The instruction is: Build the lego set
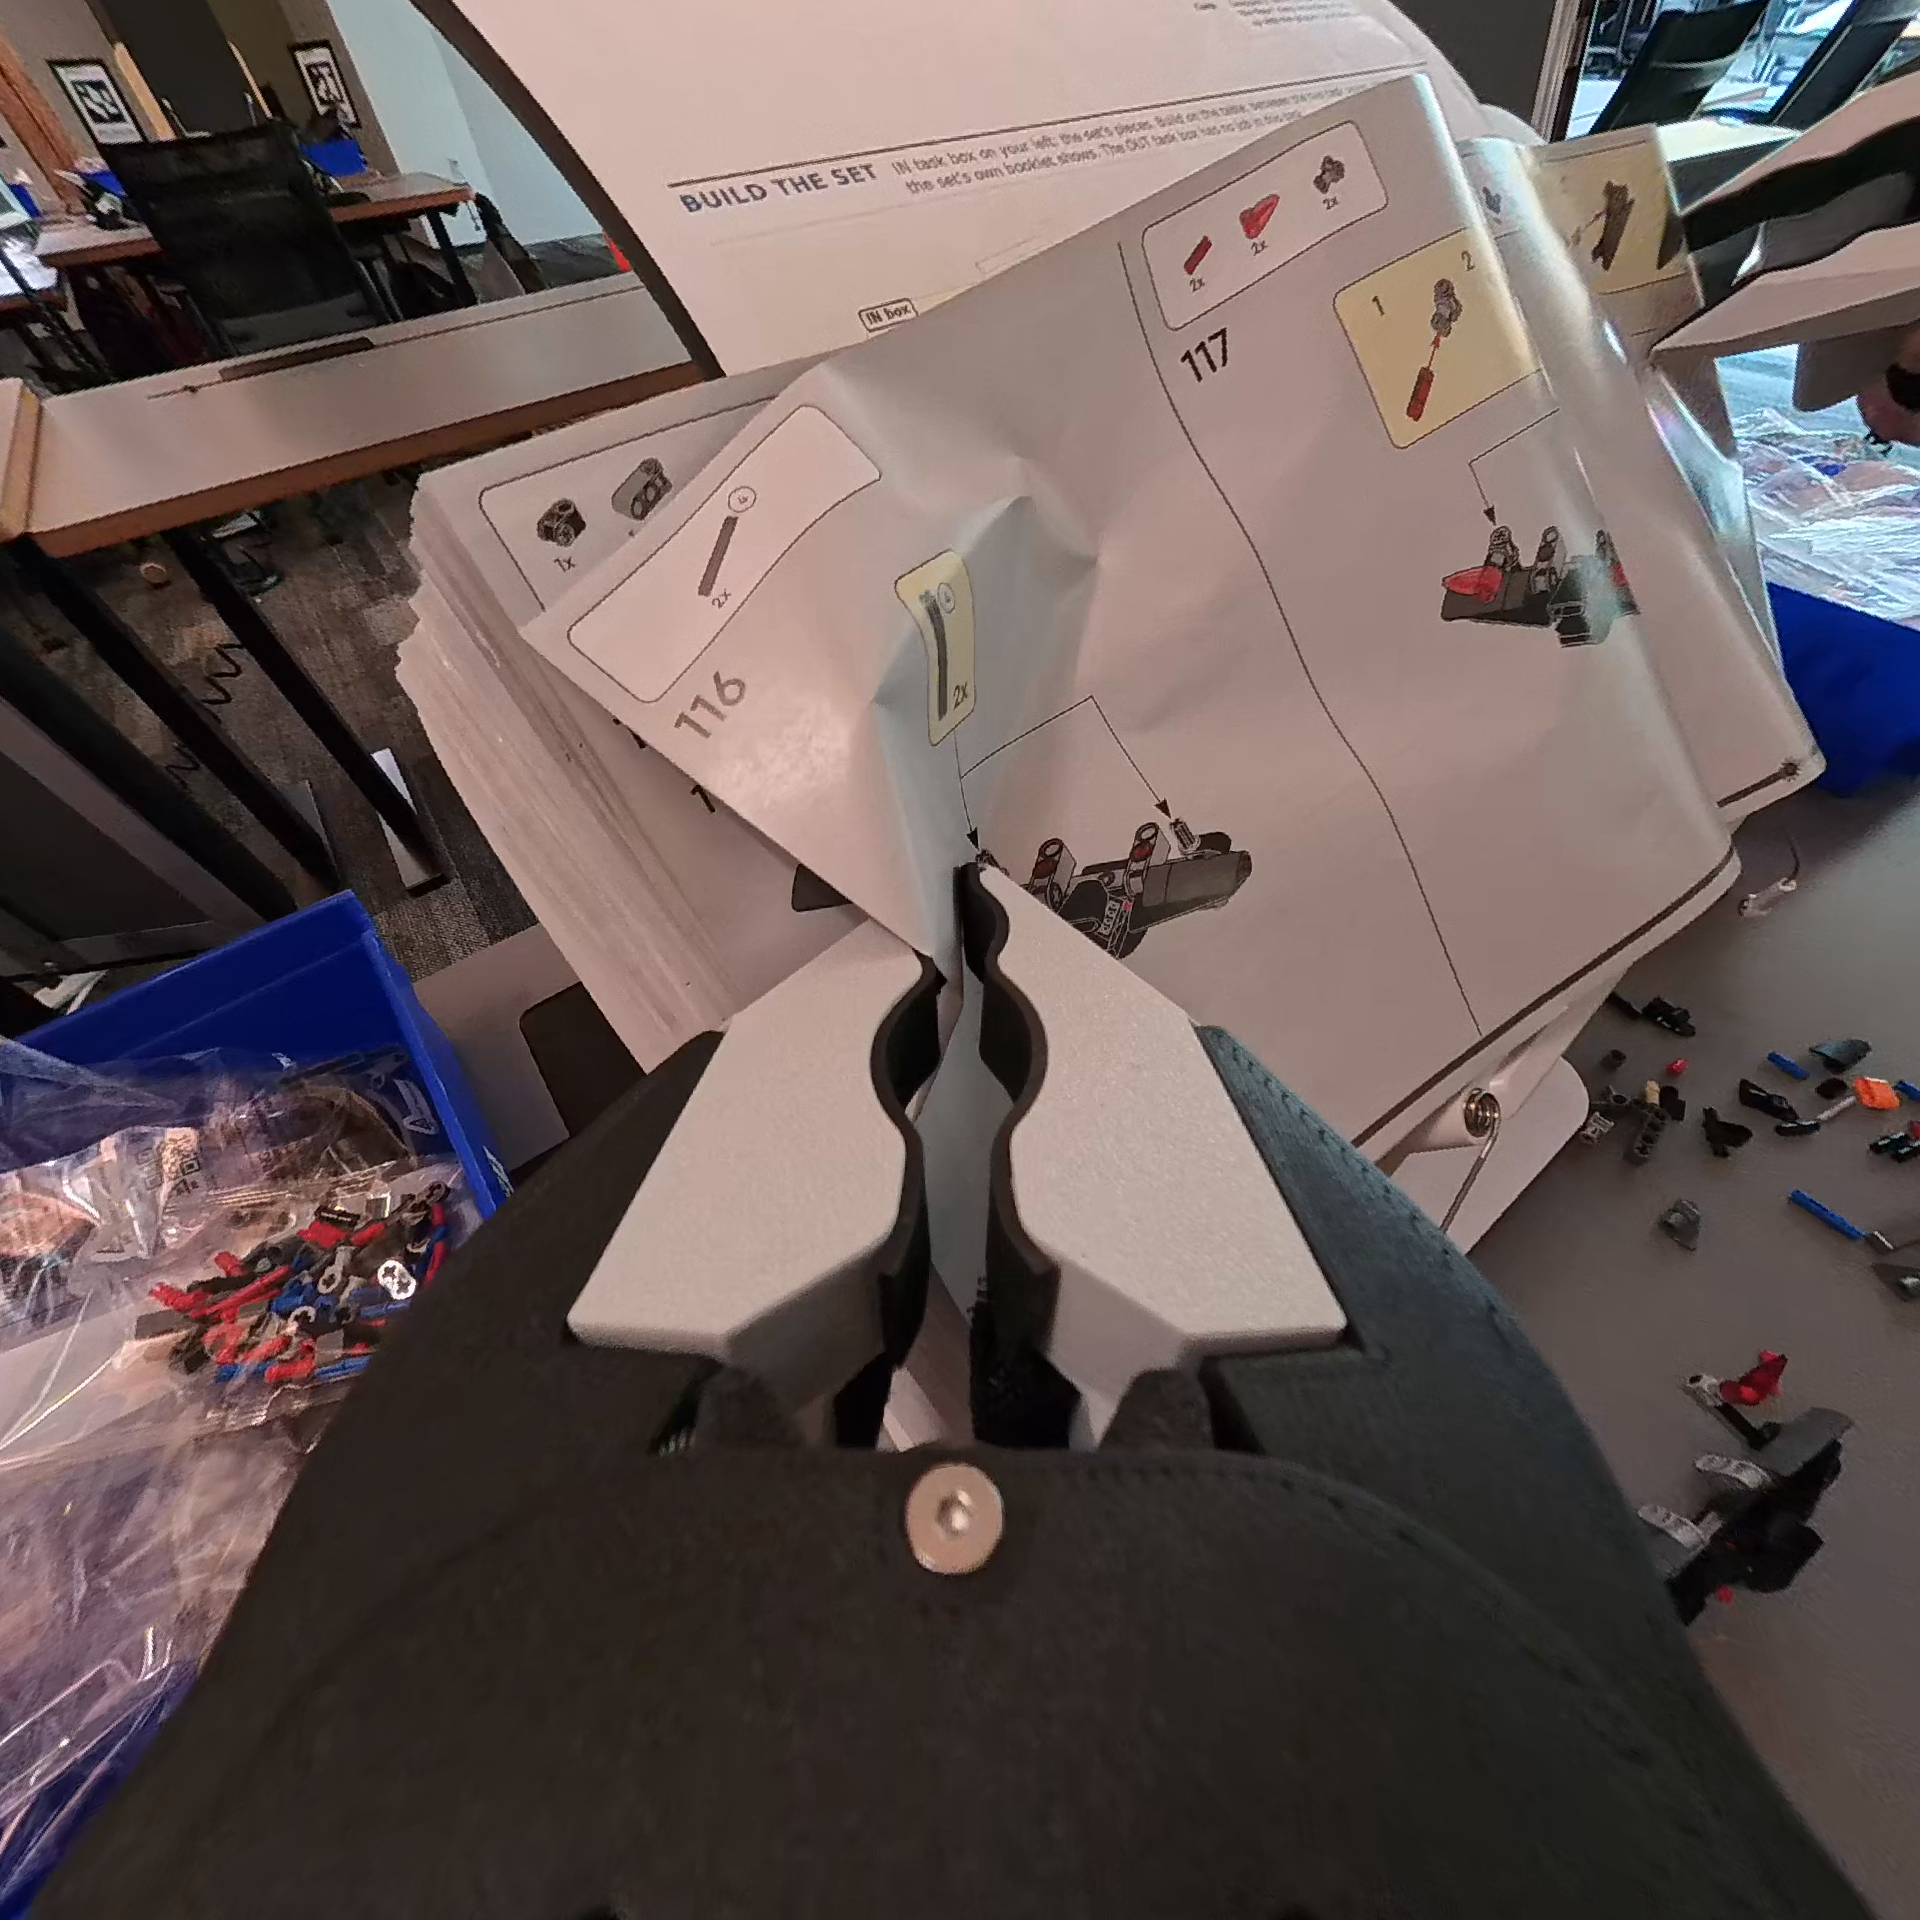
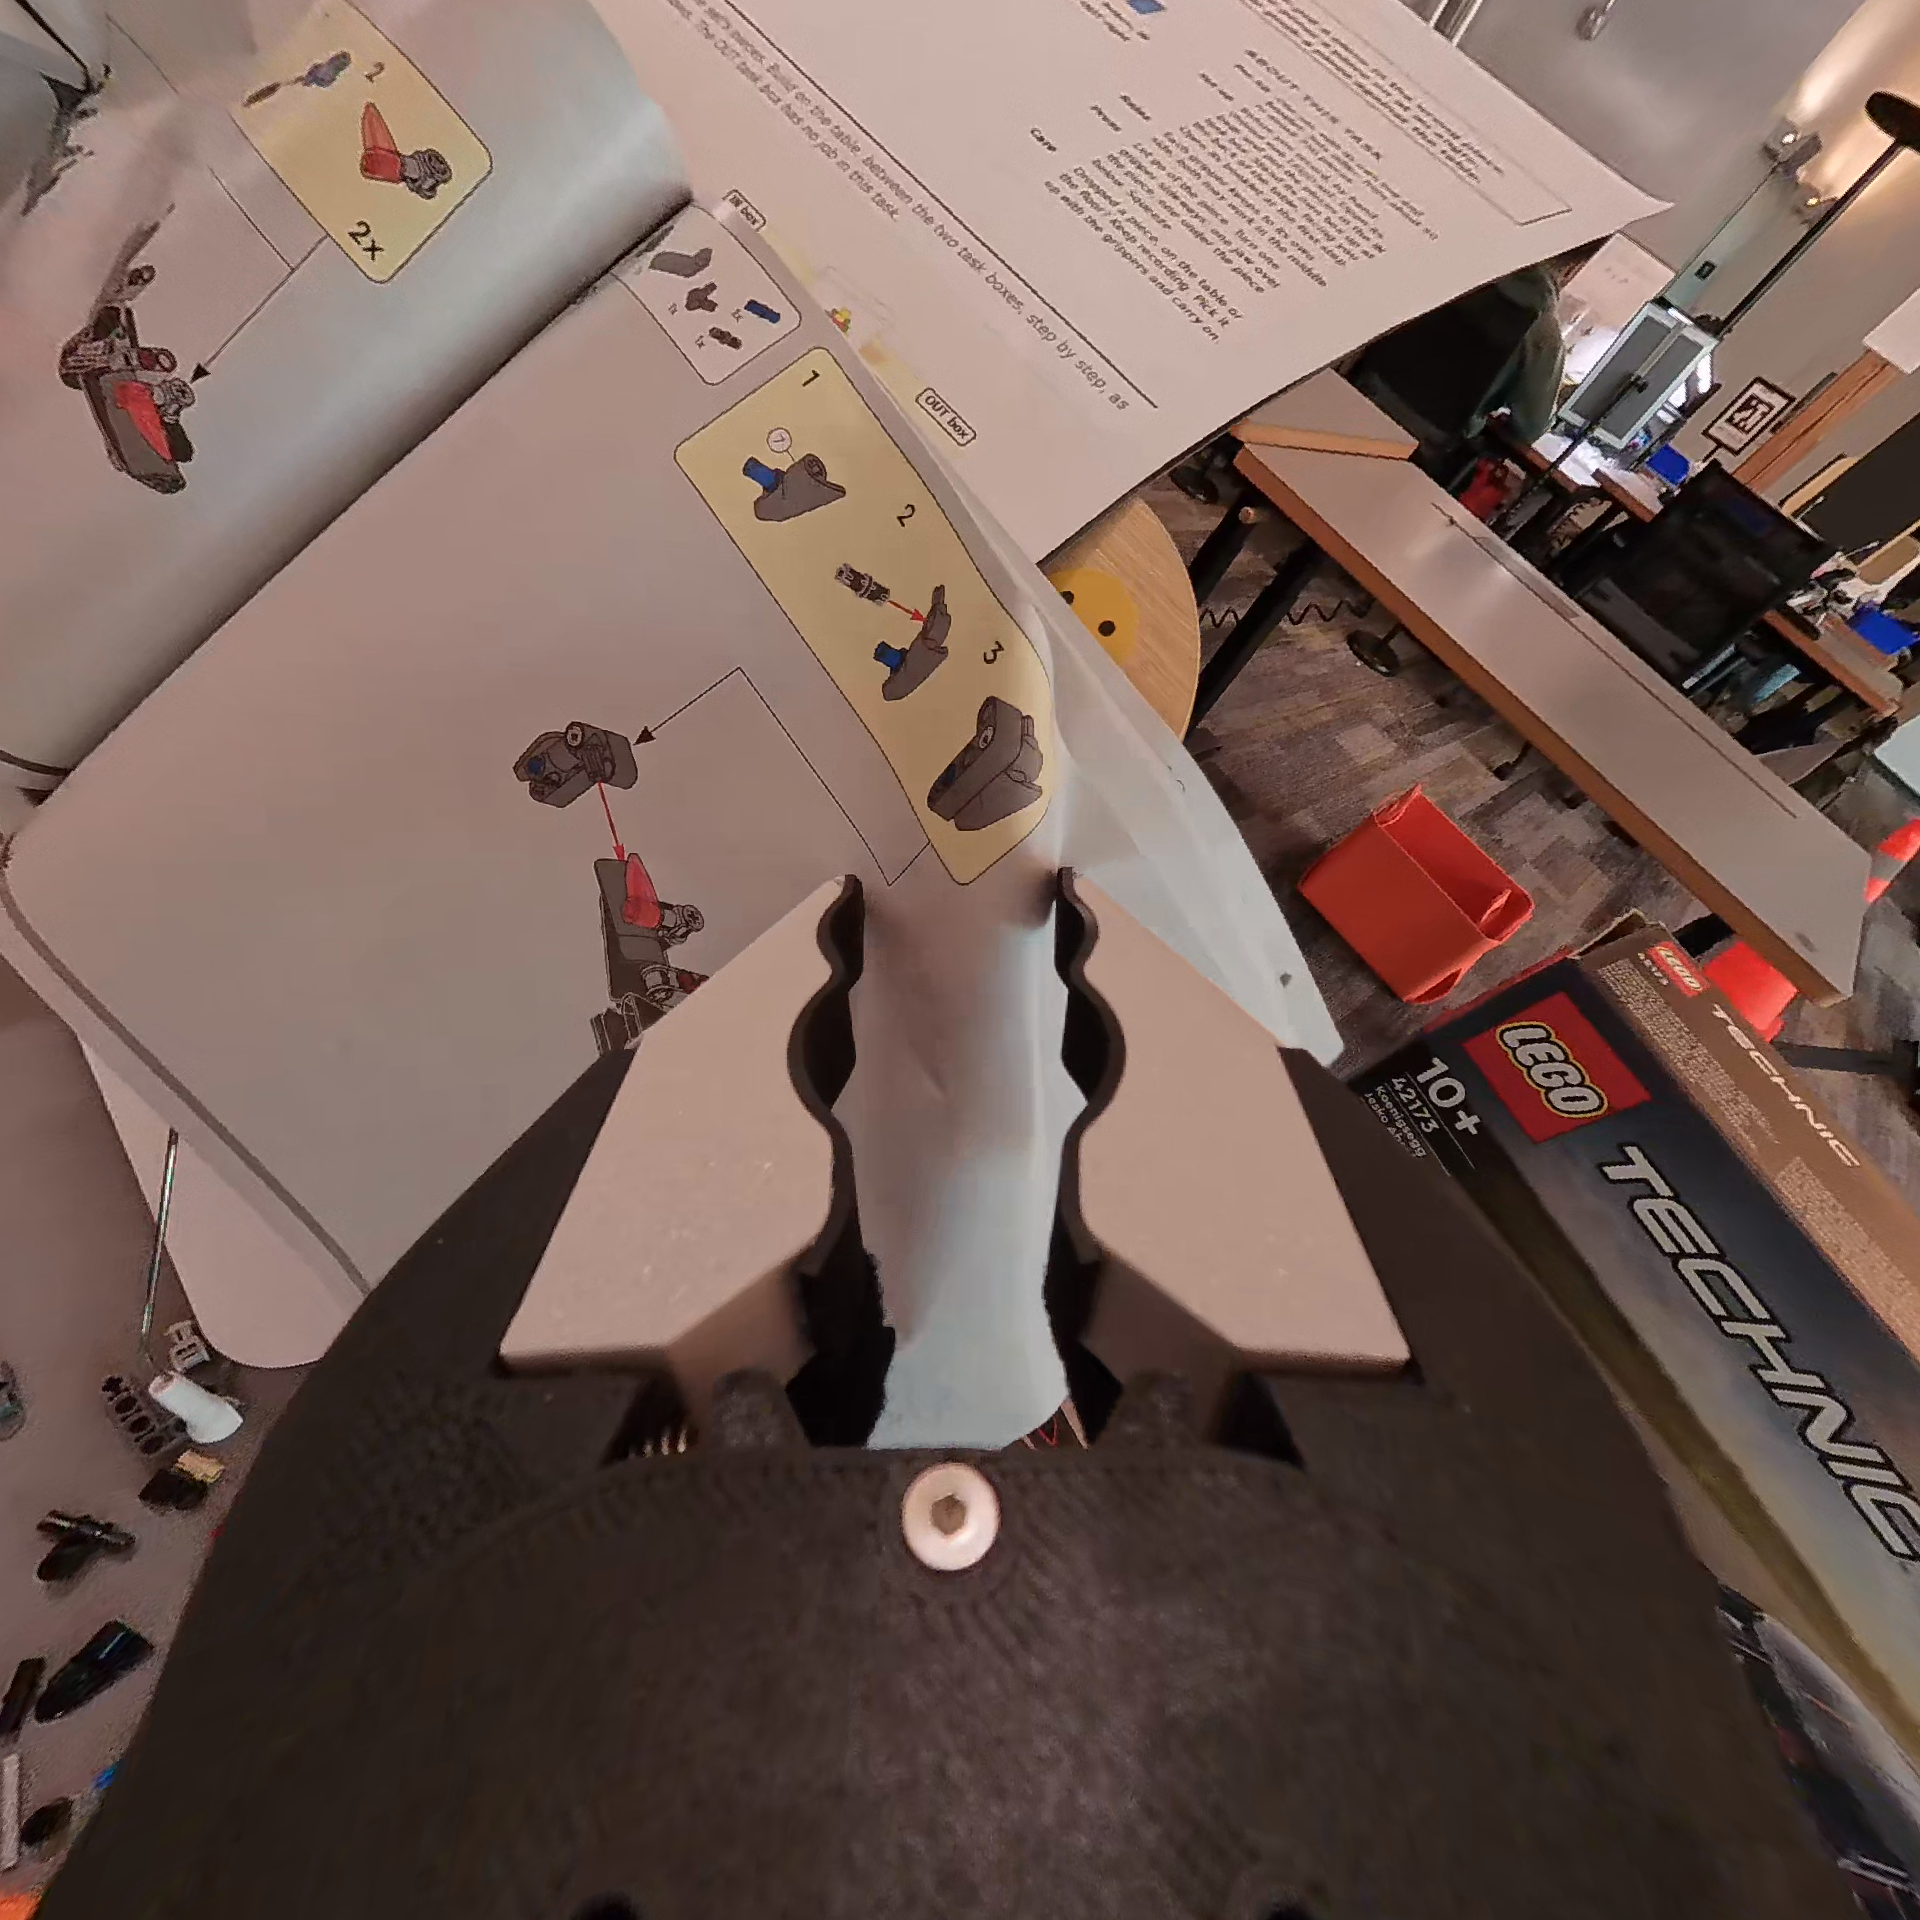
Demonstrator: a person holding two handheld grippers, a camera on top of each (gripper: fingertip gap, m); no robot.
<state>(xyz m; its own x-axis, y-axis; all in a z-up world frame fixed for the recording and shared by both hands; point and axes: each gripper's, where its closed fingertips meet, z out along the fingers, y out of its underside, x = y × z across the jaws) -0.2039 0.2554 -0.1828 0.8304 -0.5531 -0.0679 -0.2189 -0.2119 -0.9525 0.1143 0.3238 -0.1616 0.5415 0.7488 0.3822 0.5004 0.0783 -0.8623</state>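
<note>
The instruction booklet (image 1: 1299, 623) stands open on a white stand (image 1: 1527, 1132) on the grey table. My left gripper (image 1: 971, 883) is shut on the lower part of a left-hand page, which creases above the fingertips. My right gripper (image 2: 958, 894) is open, with the edge of right-hand pages (image 2: 956, 1143) of the booklet (image 2: 416, 727) running between its fingers. Its right fingertip (image 2: 1070, 904) touches the page's crease. Loose small pieces (image 1: 1766, 1101) and a partly built black, grey and red assembly (image 1: 1756, 1496) lie on the table to the right of the stand.
A blue bin (image 1: 312, 997) with clear bags of parts (image 1: 291, 1288) sits at the left. The set's box (image 2: 1662, 1195) lies at the right. A large printed sheet (image 1: 935, 125) stands behind the booklet. More loose pieces (image 2: 104, 1538) lie lower left. A red bin (image 2: 1413, 914) is on the floor. My hands' fingertips stand some 35 centimetres from each other.
</note>
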